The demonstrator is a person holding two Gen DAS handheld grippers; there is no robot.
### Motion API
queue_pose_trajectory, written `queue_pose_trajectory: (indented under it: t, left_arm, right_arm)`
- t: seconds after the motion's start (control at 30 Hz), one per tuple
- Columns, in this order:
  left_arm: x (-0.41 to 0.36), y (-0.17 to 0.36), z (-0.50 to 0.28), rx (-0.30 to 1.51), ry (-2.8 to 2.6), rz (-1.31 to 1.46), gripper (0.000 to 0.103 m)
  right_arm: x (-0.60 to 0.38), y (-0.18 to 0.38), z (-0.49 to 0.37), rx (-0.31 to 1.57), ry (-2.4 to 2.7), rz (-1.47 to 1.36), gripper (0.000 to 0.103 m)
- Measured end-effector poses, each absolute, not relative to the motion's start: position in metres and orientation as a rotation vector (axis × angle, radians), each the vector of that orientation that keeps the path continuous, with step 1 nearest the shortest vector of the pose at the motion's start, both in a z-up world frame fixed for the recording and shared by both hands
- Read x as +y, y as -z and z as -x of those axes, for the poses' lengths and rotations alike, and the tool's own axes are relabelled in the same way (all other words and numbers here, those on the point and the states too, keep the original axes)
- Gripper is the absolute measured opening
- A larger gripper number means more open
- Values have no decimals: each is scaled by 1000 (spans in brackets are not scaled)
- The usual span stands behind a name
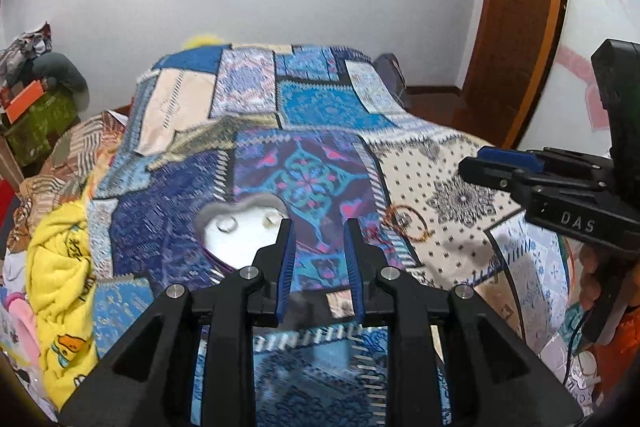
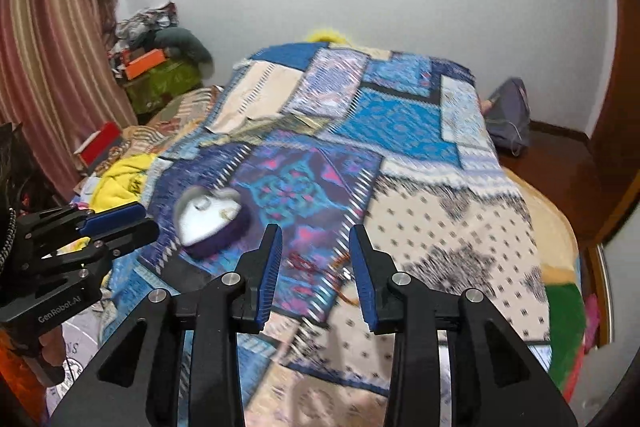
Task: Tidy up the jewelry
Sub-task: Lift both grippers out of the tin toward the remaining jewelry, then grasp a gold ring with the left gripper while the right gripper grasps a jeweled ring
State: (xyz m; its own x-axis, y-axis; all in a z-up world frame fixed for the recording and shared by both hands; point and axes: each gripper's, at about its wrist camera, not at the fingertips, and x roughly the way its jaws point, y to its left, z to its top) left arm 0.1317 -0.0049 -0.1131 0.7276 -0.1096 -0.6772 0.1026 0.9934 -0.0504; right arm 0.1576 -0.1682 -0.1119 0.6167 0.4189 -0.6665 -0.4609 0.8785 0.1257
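Observation:
An open heart-shaped jewelry box (image 1: pixel 236 231) with a white lining and purple sides lies on the patchwork bedspread; two rings (image 1: pixel 227 225) sit in it. It also shows in the right wrist view (image 2: pixel 210 223). A brown beaded bracelet (image 1: pixel 406 223) lies on the spread to the box's right, and shows blurred in the right wrist view (image 2: pixel 344 279). My left gripper (image 1: pixel 319 227) is open and empty, just right of the box. My right gripper (image 2: pixel 316 235) is open and empty, above the bracelet area.
The patchwork bedspread (image 1: pixel 320 115) covers the bed. A yellow towel (image 1: pixel 60 267) and clothes lie at the left edge. Boxes (image 2: pixel 160 83) and striped curtains (image 2: pixel 52 47) stand far left. A wooden door (image 1: pixel 516 27) is at the right; a bag (image 2: pixel 508 115) is on the floor.

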Motion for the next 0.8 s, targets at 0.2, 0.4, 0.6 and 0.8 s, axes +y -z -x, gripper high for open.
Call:
queue_pose_trajectory:
  t: [0.2, 0.4, 0.6, 0.8]
  left_arm:
    - [-19, 148, -143, 847, 133, 6, 24]
    - [-32, 183, -159, 949, 179, 17, 24]
    - [-43, 203, -171, 996, 200, 10, 29]
    - [-44, 217, -183, 1031, 227, 44, 29]
  right_arm:
    - [-196, 136, -161, 823, -455, 40, 32]
    - [-208, 164, -168, 902, -433, 28, 32]
    - [-210, 186, -178, 968, -433, 22, 32]
    - [-202, 193, -186, 980, -468, 20, 32]
